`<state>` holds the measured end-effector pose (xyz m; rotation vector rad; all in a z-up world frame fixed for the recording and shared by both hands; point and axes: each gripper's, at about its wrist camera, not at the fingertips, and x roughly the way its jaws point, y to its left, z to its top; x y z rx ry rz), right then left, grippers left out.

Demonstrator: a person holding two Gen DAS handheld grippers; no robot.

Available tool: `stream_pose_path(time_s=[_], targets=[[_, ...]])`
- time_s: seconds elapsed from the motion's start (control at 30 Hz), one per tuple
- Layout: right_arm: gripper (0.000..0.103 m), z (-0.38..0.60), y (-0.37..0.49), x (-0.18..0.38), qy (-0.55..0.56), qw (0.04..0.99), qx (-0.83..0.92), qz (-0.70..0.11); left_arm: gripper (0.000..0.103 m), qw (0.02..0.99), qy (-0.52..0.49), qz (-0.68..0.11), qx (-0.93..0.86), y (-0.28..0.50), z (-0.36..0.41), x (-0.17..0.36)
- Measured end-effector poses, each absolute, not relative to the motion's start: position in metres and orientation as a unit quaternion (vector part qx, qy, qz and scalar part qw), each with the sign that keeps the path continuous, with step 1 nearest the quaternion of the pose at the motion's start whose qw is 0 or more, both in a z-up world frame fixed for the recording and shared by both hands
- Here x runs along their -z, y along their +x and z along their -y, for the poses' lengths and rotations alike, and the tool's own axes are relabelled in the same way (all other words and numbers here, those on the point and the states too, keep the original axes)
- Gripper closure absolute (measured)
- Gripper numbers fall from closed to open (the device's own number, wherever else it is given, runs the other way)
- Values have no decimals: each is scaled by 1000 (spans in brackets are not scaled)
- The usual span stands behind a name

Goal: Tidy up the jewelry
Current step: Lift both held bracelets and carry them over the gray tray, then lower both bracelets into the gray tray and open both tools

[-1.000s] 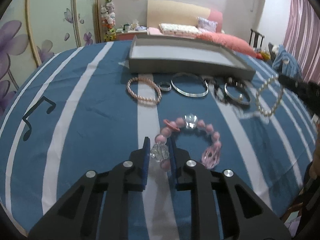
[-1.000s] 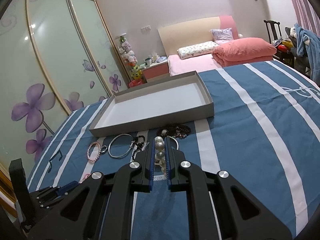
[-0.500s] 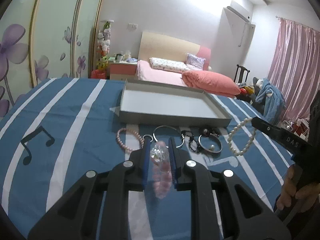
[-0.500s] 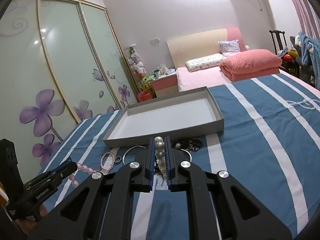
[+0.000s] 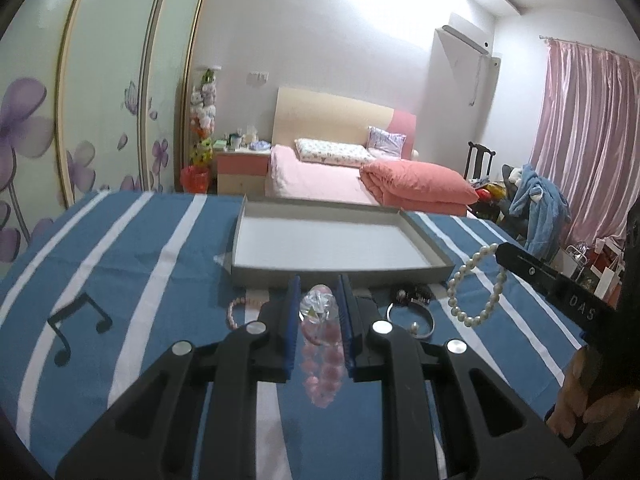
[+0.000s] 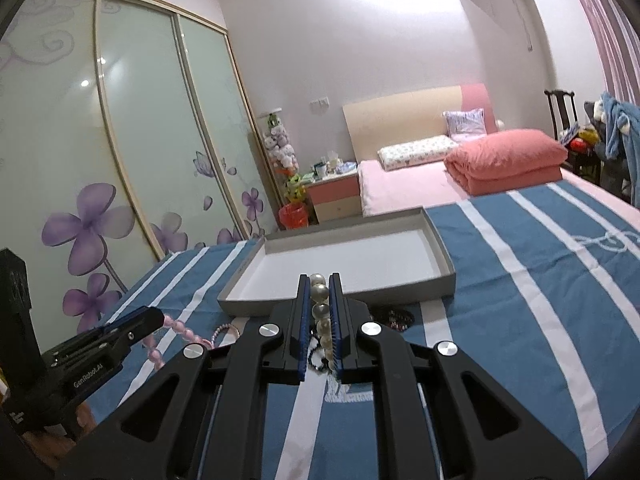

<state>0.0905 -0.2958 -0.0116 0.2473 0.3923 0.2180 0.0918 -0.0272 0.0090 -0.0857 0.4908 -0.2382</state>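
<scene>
My left gripper (image 5: pixel 319 292) is shut on a pink and clear bead bracelet (image 5: pixel 322 360), which hangs between the pads above the blue striped cloth. My right gripper (image 6: pixel 319 284) is shut on a white pearl bracelet (image 6: pixel 321 312); in the left wrist view the pearl bracelet (image 5: pixel 476 288) dangles from the right gripper's tip at the right. A shallow grey tray (image 5: pixel 424 270) lies just beyond both grippers, with nothing in it. On the cloth before it lie a small pink bead bracelet (image 5: pixel 236 308), a silver bangle (image 5: pixel 412 320) and dark bead bracelets (image 5: pixel 412 294). The left gripper (image 6: pixel 144 320) shows at the left with pink beads hanging.
The cloth (image 5: pixel 140 272) is blue with white stripes and a black music note (image 5: pixel 76 328). Behind stand a pink bed (image 5: pixel 320 176), a folded coral quilt (image 5: pixel 416 184), a flowered wardrobe (image 6: pixel 100 160) and a nightstand (image 5: pixel 240 168). A hand (image 5: pixel 580 400) holds the right gripper.
Both grippers rose from the cloth and tilted up, each carrying its bracelet. The pink bead bracelet left the cloth and now hangs free. The tray sits lower in both views.
</scene>
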Motion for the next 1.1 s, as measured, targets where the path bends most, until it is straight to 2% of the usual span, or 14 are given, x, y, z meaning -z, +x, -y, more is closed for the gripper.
stream_pose_path(time_s=[0.53, 0.8, 1.1], targets=[[93, 283, 110, -20, 89, 986, -74, -123, 84, 979, -15, -182, 86, 136, 50, -50], [93, 285, 140, -27, 88, 990, -54, -95, 84, 982, -15, -173, 75, 167, 53, -52], [93, 283, 175, -19, 82, 990, -46, -106, 84, 980, -21, -185, 75, 210, 56, -42]])
